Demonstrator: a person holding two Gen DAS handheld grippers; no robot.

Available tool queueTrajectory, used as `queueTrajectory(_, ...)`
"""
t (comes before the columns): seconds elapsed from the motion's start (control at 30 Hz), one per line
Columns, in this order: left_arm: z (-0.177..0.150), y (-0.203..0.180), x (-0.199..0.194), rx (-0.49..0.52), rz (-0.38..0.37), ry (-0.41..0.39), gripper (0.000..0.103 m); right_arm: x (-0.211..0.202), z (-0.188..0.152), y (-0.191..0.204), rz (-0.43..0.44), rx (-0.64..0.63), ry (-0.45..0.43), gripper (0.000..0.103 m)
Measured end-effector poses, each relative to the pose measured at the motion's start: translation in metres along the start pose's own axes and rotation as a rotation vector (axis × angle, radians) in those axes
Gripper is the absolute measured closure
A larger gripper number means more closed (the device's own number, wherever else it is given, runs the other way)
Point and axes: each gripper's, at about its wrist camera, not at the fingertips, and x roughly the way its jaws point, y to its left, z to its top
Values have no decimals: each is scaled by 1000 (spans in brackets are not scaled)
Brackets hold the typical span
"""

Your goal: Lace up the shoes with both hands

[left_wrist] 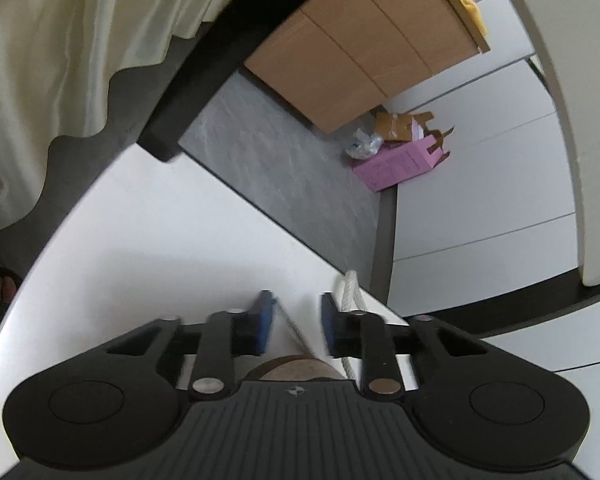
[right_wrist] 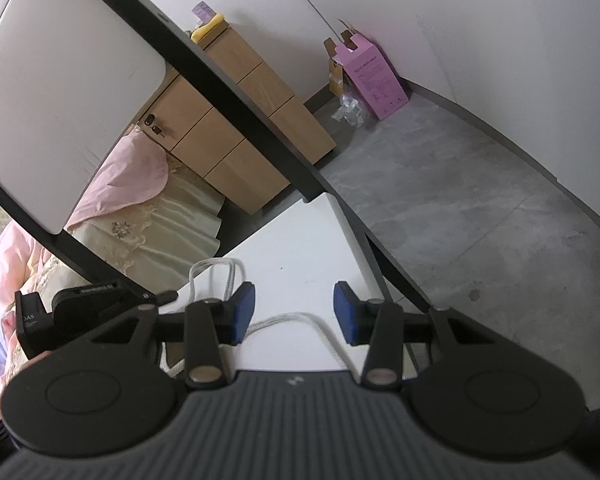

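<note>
The floor (right_wrist: pixel 460 208) was grey, marbled stone or tile, meeting plain white walls (right_wrist: pixel 480 20) along a dark skirting. A light wooden cabinet (right_wrist: pixel 236 132) with drawer fronts stood against the wall, small clutter on its top. Beside the cabinet, in the corner, lay a pink cardboard box (right_wrist: pixel 374 80) with crumpled clear plastic (right_wrist: pixel 350 110) in front of it. On the cabinet's other side hung pale cream fabric (right_wrist: pixel 172 232) and pink bedding (right_wrist: pixel 128 176). The white table (right_wrist: pixel 300 240) was dark-edged. Soft, even daylight filled the room.
</note>
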Motion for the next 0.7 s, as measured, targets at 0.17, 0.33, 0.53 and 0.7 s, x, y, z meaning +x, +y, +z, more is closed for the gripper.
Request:
queueTrajectory(0.17,-3,-5,-3,43,-13,-39,100,-9,-1,-4,-41,-30,-3,58)
queueTrajectory(0.33,-7,-12,-25,74,-36,-137,101,-16,-16,-1,-119,-169,59,58)
queueTrajectory(0.53,-20,-37,-65,204,-74,-282,101,-11,-45,11,-226,-391,134,59)
queueTrajectory(0.7,-36,-52,-106,310,-90,-403,100,-7,-53,9,-252,-439,152,68)
